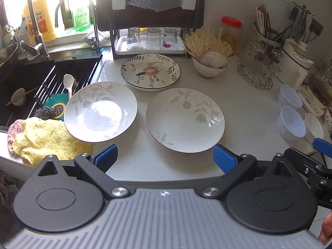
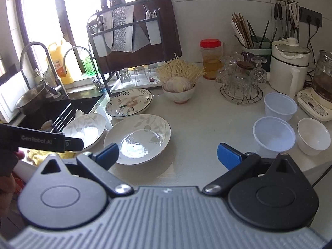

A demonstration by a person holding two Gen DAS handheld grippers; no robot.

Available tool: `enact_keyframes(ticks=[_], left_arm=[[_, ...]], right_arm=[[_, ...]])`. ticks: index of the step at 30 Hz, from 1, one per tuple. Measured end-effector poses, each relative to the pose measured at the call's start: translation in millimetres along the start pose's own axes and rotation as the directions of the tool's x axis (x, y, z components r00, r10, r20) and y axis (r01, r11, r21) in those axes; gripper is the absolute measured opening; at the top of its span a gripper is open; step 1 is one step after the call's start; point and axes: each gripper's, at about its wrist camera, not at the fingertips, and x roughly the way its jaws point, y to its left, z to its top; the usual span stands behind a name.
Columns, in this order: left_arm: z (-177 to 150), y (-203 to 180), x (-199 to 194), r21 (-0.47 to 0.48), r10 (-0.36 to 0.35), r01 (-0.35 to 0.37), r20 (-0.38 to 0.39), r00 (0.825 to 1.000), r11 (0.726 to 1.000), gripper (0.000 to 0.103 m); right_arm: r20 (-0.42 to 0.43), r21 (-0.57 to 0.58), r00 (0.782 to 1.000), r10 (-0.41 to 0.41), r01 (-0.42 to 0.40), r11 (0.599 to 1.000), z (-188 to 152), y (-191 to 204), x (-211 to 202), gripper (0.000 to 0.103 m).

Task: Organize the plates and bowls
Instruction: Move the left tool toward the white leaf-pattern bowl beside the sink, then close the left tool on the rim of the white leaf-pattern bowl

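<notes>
Home kitchen. White counter (image 1: pixel 238 103) ran beside a dark sink (image 1: pixel 27 78) on the left with two taps (image 1: pixel 35 31) by a bright window (image 2: pixel 41 10). Far behind stood a dish rack (image 2: pixel 132 41) with knives and upturned glasses (image 1: pixel 152 38). Plates (image 1: pixel 184 120) lay near; chopstick holder (image 2: pixel 255 39), red-lidded jar (image 2: pixel 210 60), electric kettle (image 2: pixel 323 76) stood far right.
</notes>
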Motion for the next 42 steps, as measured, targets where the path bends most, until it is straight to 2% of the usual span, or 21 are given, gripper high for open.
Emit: enact_keyframes(ticks=[2, 5, 12, 19, 29, 31, 33, 36, 38, 40, 42], left_arm=[[6, 10, 9, 0.025, 0.004, -0.003, -0.024, 1.0, 1.0, 0.1], [14, 25, 18, 0.068, 0.013, -0.012, -0.012, 1.0, 0.998, 0.1], [31, 70, 32, 0.054, -0.02, 0.021, -0.023, 1.0, 0.998, 0.1], [52, 114, 57, 0.057, -0.078, 0.08, -0.046, 0.996, 0.995, 0.1], [74, 186, 98, 0.108, -0.099, 0.107, -0.08, 0.992, 0.988, 0.1], [75, 201, 107, 0.105, -0.107, 0.116, -0.092, 0.99, 0.988, 0.1], [76, 217, 116, 0.09, -0.124, 0.134, -0.107, 0.986, 0.987, 0.099], [77, 233, 132, 0.067, -0.128, 0.138, -0.131, 0.983, 0.988, 0.099], [78, 241, 144, 0.066, -0.135, 0.146, -0.147, 0.98, 0.987, 0.098], [77, 245, 155, 0.081, -0.135, 0.149, -0.151, 0.979, 0.986, 0.097], [76, 250, 167, 0.073, -0.145, 0.16, -0.173, 0.974, 0.984, 0.09]], right_arm=[[0.006, 0.014, 0.999, -0.035, 0.035, 0.999, 2, 12, 3, 0.103], [0.058, 0.029, 0.998, -0.038, 0.036, 0.999, 4, 24, 6, 0.103], [0.062, 0.08, 0.995, -0.074, 0.069, 0.994, 11, 59, 31, 0.103], [-0.004, 0.09, 0.993, -0.119, 0.119, 0.989, 11, 103, 53, 0.103], [-0.09, 0.207, 0.994, -0.06, 0.078, 0.975, 10, 158, 101, 0.098], [-0.102, 0.206, 0.994, -0.043, 0.064, 0.976, 8, 170, 110, 0.092], [-0.117, 0.222, 0.993, -0.022, 0.048, 0.974, 5, 178, 120, 0.08], [-0.151, 0.254, 0.988, 0.015, 0.024, 0.967, -1, 187, 139, 0.074], [-0.17, 0.276, 0.985, 0.041, 0.008, 0.961, -5, 190, 152, 0.064], [-0.174, 0.297, 0.983, 0.053, 0.001, 0.955, -9, 192, 163, 0.062], [-0.178, 0.308, 0.983, 0.042, 0.015, 0.951, -13, 194, 172, 0.06]])
